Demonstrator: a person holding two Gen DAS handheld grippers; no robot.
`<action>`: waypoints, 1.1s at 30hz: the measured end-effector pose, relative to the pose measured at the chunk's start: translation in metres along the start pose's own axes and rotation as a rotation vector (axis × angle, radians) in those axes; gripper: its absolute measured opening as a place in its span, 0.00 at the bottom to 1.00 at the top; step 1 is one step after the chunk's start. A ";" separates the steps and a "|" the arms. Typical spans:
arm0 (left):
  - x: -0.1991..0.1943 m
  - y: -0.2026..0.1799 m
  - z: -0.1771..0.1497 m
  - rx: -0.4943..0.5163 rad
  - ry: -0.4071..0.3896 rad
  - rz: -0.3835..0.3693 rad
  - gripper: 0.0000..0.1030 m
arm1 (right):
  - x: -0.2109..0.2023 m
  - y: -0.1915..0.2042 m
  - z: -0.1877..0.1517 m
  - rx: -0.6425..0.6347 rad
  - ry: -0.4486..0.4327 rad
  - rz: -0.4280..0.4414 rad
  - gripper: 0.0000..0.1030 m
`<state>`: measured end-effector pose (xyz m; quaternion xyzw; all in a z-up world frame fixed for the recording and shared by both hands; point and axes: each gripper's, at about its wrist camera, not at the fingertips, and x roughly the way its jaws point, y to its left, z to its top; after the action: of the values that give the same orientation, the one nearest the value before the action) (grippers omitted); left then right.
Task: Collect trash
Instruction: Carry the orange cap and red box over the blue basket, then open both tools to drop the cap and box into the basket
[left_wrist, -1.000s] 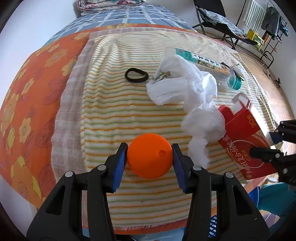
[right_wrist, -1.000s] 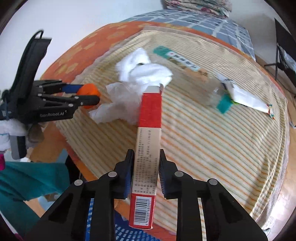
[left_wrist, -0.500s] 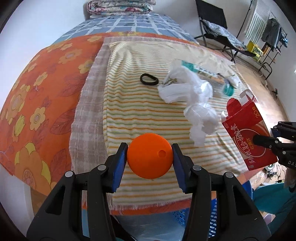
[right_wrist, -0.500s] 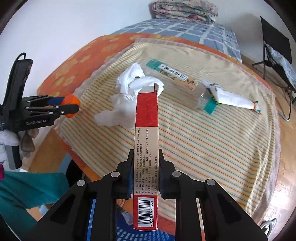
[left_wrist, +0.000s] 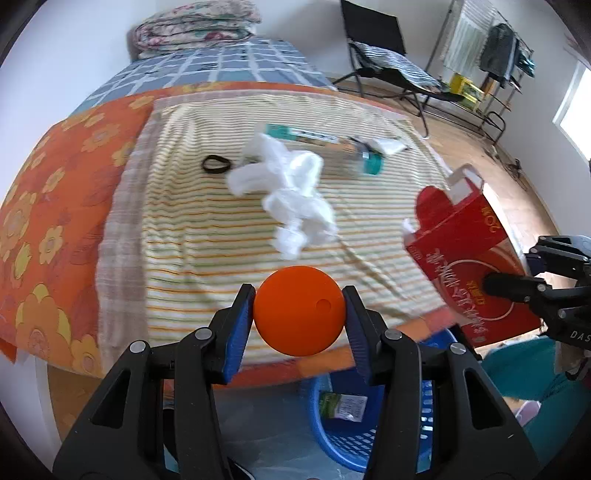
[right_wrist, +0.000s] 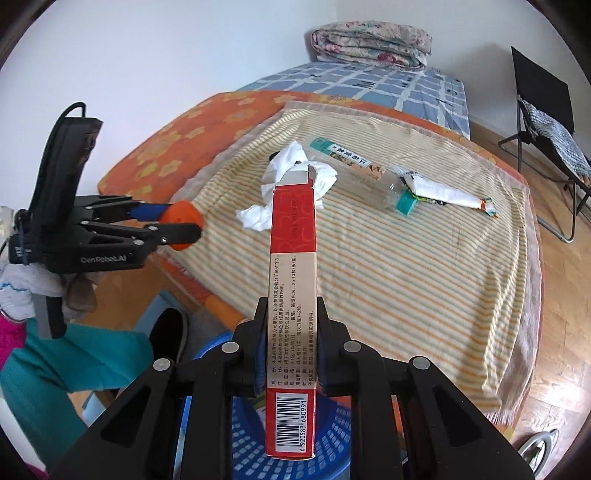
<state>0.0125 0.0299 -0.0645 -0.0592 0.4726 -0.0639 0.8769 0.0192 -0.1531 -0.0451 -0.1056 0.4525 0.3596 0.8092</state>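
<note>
- Over the blue basket (right_wrist: 236, 439) beside the bed, the right gripper (right_wrist: 291, 343) pinches the red box (right_wrist: 293, 295), upright; centre it above the opening before letting go.
- Left gripper (left_wrist: 299, 314) clamps the orange ball (left_wrist: 299, 310) just short of the rim; carry it further over.
- Tissue (left_wrist: 291, 199) and bottle (right_wrist: 369, 177) remain on the blanket.

Bed (left_wrist: 44, 206) covered by a striped cloth (left_wrist: 207, 236). Lying on the cloth: crumpled tissue (left_wrist: 291, 192), black band (left_wrist: 215, 164), clear bottle (right_wrist: 369, 175) with teal cap, white wrapper (right_wrist: 443, 192) just beside the cap.
</note>
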 end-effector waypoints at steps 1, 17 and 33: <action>-0.001 -0.006 -0.002 0.007 -0.001 -0.004 0.47 | -0.002 0.000 -0.004 0.007 -0.001 0.009 0.18; 0.003 -0.073 -0.064 0.113 0.052 -0.052 0.47 | -0.010 -0.004 -0.065 0.076 0.042 0.043 0.18; 0.025 -0.100 -0.105 0.114 0.143 -0.083 0.47 | 0.011 -0.002 -0.105 0.113 0.135 0.060 0.19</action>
<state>-0.0671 -0.0773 -0.1258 -0.0241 0.5267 -0.1311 0.8395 -0.0447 -0.2016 -0.1138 -0.0700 0.5285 0.3494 0.7705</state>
